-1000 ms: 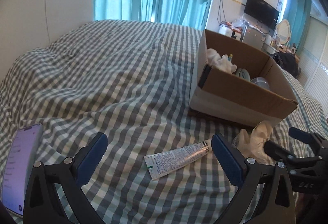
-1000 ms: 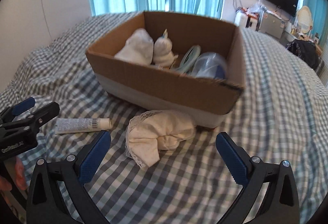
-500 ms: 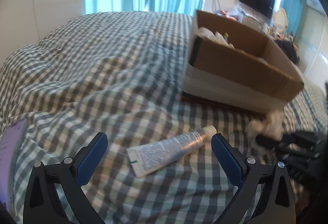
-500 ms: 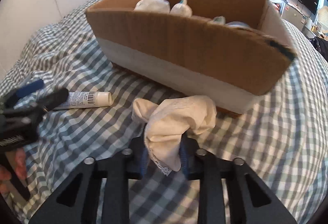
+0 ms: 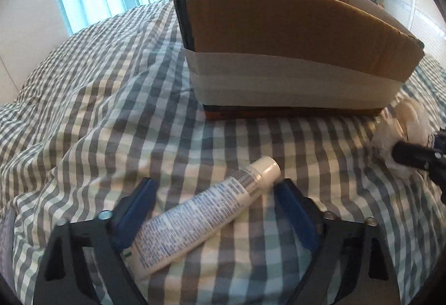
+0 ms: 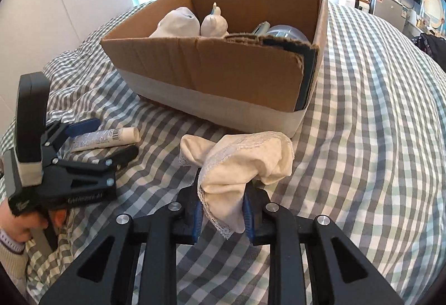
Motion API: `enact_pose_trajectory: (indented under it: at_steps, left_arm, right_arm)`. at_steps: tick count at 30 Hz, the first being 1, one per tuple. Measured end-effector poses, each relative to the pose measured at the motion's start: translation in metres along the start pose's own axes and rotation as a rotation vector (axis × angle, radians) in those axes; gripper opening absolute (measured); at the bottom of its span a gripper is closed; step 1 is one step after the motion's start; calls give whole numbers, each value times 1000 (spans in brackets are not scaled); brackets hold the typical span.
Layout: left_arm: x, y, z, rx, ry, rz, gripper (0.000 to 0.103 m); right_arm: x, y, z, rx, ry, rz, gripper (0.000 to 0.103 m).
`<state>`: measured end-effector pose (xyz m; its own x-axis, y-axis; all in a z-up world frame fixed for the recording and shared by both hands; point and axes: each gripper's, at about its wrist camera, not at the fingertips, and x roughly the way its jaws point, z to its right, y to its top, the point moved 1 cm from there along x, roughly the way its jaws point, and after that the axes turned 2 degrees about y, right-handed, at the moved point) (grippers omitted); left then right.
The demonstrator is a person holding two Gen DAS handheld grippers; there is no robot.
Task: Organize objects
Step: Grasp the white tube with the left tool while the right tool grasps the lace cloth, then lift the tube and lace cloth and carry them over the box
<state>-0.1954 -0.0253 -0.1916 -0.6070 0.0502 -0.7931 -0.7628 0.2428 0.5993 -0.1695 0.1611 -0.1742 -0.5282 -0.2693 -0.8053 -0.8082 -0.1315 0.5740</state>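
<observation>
The right gripper (image 6: 221,217) is clenched on a cream lace-edged cloth (image 6: 245,165) that bunches up over its blue pads, just in front of the cardboard box (image 6: 223,76) at 12 o'clock on the checked bedspread (image 6: 376,137). The left gripper (image 5: 214,210) has just been closing, its jaws not yet pressing the white tube (image 5: 206,217) lying slantwise between them, cap toward 1 o'clock, with the box beyond at 12 o'clock
</observation>
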Motion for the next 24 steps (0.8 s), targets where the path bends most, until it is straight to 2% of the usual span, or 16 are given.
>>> enact_pose_trajectory:
  at_steps: [1,4,7,9,18,24]
  left_arm:
    - [1,1,-1,3,-2,1,72]
    - [-1,2,-1,12,8,14,48]
    - [-4,1,-2,16,3,18,31]
    - [-6,1,-2,19,0,17,23]
    - [-34,-4,4,48,-3,4,22]
    - [-74,-5,12,2,0,42,22]
  right_arm:
    - [0,0,0,0,1,-3,23]
    - [-1,-1,-1,-1,-2,-2,23]
    - [-5,-1,-2,-3,-12,5,23]
    - [-10,-2,-1,-3,-19,9,23]
    - [-39,-13,-3,3,-40,28,23]
    - [-70,-19,-14,-12,-53,69,23]
